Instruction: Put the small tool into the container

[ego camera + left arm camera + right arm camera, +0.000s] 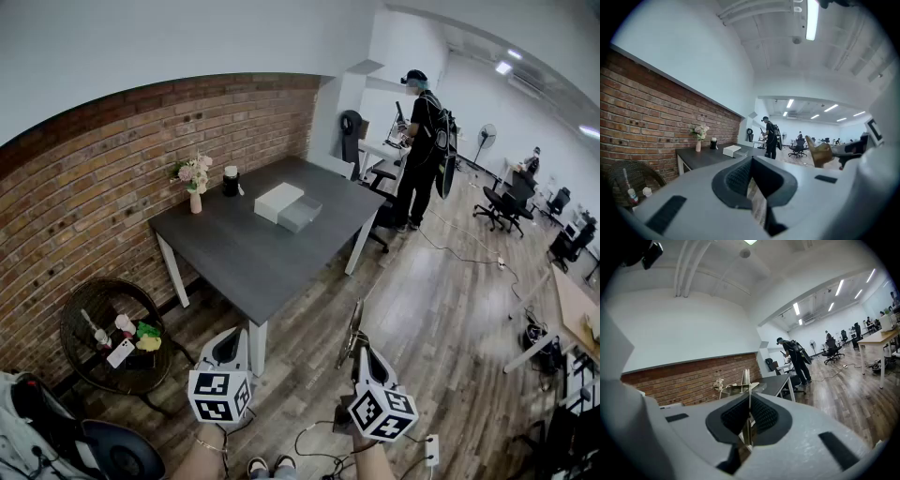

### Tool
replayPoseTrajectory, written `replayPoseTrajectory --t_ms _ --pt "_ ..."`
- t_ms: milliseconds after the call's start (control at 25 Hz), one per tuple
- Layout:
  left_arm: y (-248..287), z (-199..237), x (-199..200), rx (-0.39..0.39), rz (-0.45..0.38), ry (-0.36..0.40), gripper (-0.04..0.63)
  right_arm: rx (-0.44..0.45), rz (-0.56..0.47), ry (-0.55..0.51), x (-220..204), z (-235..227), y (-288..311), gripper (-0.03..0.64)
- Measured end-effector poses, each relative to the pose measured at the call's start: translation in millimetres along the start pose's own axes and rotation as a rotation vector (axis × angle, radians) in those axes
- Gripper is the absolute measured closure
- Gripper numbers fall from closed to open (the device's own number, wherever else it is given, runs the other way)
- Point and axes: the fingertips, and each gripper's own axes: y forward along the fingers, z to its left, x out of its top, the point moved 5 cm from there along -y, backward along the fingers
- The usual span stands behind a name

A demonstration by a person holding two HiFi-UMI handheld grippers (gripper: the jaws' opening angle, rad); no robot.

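Note:
My right gripper (361,354) hangs low over the wooden floor, in front of the dark grey table (253,258). It is shut on a small thin metal tool (352,330) that sticks up past its jaws. In the right gripper view the tool (746,380) stands pinched between the pads of the right gripper (749,411). My left gripper (228,345) is beside it on the left, and a narrow gap with nothing in it shows between the jaws of the left gripper (753,183). A grey box (300,214) and a white box (278,201) lie side by side on the table, far from both grippers.
A vase of flowers (194,183) and a black cup (231,181) stand by the brick wall. A round wicker basket (112,342) with bottles sits at the left on the floor. A person (417,150) stands behind the table. Office chairs (502,202) and a wooden desk (574,309) are at the right, and cables (319,436) lie near my feet.

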Motion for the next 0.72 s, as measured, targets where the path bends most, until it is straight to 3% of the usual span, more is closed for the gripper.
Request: replayPoseTrajectory --t_ms 440,720 --pt "3.5 8.8 -2.1 -0.004 0.002 -0.010 0.600 0.049 -0.003 0.056 -5.2 9.9 6.0 0.606" --pt "21.0 14.6 -5.1 -0.021 0.001 -0.023 0.600 0.020 0.009 0.081 -10.9 3.4 11.2 0.606"
